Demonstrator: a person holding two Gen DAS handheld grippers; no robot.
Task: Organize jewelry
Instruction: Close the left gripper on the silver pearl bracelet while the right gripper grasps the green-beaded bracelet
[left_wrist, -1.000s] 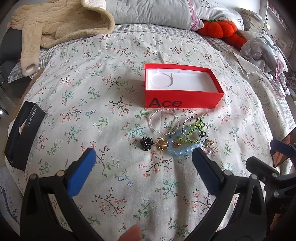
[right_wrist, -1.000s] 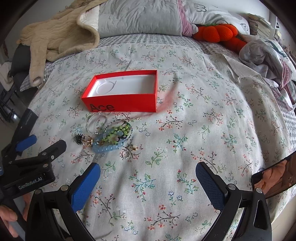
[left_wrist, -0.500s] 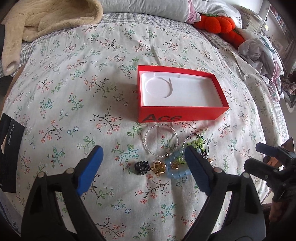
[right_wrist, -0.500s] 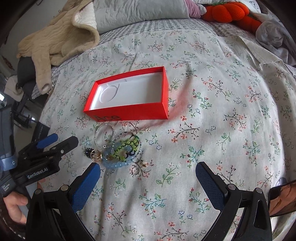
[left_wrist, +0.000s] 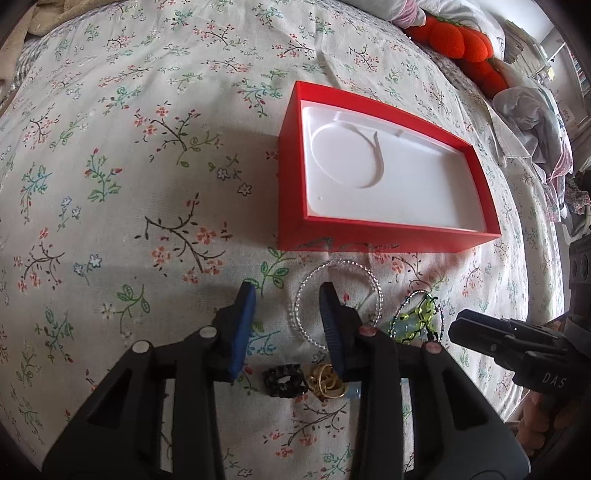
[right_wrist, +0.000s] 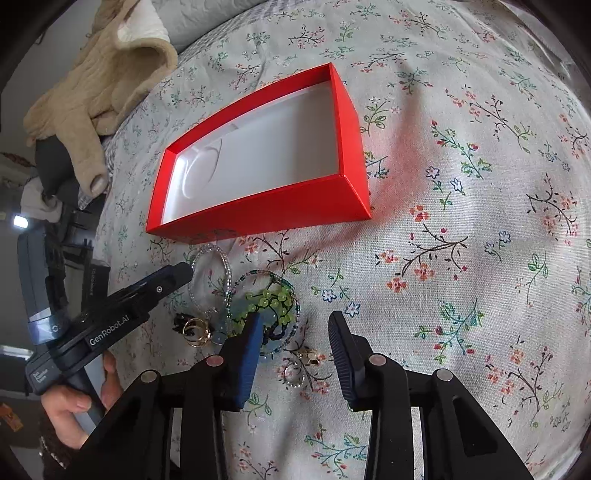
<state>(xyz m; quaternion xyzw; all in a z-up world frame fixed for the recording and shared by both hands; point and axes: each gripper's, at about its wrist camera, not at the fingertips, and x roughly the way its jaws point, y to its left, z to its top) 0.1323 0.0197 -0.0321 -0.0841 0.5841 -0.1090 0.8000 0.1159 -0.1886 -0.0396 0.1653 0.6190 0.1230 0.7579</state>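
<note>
Jewelry pile (right_wrist: 255, 314) sits on the bedspread (right_wrist: 461, 221) just in front of the red box (right_wrist: 258, 206)'s near wall. Light, loose, tangle-prone; I'd pinch a bracelet by its bead strand. Left gripper (left_wrist: 286, 328) closing, pads astride the clear bead bracelet (left_wrist: 338, 299)'s rim, probably not touching yet. Right gripper (right_wrist: 295, 354) closing over small rings (right_wrist: 295, 373), nothing pinched.

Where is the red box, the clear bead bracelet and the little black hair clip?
red box (left_wrist: 373, 242), left wrist view, on its near red wall.
clear bead bracelet (left_wrist: 297, 314), left wrist view, on the left side of its loop.
black hair clip (left_wrist: 282, 380), left wrist view, on its middle.
</note>
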